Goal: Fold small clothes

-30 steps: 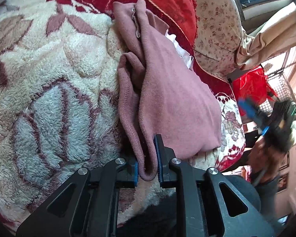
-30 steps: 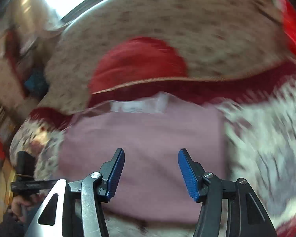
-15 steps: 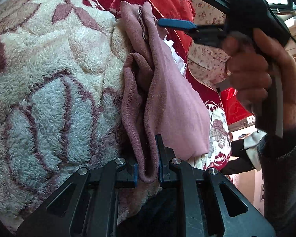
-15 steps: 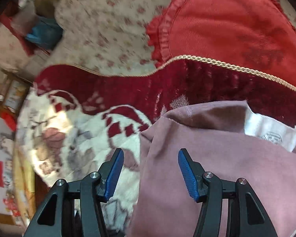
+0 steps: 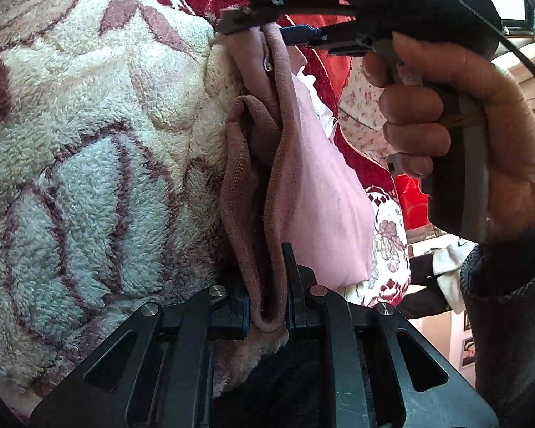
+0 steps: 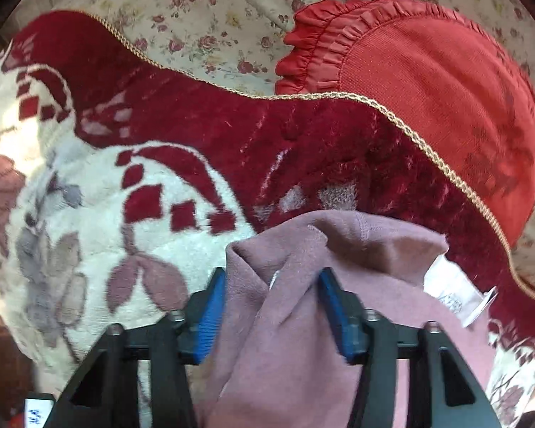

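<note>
Garment [image 5: 317,192] pinched in left gripper [image 5: 267,315]; right gripper [image 6: 273,308], just closing, straddles its far corner.

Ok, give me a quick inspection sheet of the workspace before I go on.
Surface: plush floral blanket, cream with dark red border.
Job's things: mauve garment, bunched, white label showing.
Clutter: red frilled cushion beyond the blanket.
Grippers: left gripper shut on garment's near edge; right gripper astride the far corner, jaws just been closing, pads not clearly pressing.
Cables: black cable off the right gripper's handle.
Surroundings: floral-print fabric; window light.
</note>
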`<state>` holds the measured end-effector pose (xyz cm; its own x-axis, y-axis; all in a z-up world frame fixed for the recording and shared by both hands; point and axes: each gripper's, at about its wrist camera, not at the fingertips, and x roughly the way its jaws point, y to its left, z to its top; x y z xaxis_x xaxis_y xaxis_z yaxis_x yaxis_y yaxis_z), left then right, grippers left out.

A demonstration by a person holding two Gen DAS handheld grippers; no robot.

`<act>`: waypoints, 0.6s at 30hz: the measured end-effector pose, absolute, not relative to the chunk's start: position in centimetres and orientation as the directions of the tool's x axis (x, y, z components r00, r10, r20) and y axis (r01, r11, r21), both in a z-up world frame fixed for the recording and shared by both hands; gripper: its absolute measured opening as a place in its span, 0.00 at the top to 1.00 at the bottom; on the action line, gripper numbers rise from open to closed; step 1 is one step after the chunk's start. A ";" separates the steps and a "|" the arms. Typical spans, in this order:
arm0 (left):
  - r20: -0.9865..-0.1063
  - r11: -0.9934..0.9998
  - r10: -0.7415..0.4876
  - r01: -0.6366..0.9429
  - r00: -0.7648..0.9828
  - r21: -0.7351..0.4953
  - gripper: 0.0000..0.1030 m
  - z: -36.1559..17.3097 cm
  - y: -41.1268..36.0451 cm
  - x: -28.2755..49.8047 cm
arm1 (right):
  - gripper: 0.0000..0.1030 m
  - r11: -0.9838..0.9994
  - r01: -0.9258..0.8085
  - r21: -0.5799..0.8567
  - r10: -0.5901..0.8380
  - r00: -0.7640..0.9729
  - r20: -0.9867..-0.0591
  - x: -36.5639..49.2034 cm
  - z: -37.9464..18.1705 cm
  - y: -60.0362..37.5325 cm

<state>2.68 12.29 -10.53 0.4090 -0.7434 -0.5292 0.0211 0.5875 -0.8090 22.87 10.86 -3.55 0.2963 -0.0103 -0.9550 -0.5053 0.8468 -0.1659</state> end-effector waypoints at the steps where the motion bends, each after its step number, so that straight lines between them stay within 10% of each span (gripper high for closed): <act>1: -0.540 0.600 -0.733 0.019 0.414 -0.800 0.87 -10.3 12.2 2.6 | 0.70 0.853 -0.502 -0.146 0.010 0.294 -0.956 23.0 -3.3 10.4; 3: -0.551 0.619 -0.715 0.023 0.430 -0.785 0.91 -9.6 12.0 2.5 | 0.84 0.866 -0.494 -0.072 0.084 0.287 -0.954 23.5 -2.3 9.1; 18: -0.514 0.631 -0.769 0.316 0.381 -0.709 0.94 1.5 -0.1 4.7 | 0.88 0.876 -0.394 0.277 0.410 0.307 -0.859 24.4 6.1 -9.0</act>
<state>4.72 -0.15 1.54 0.3807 -0.7685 -0.5142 0.3156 0.6307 -0.7090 24.38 -8.95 6.14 0.3067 0.4096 -0.8592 -0.3941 0.8763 0.2771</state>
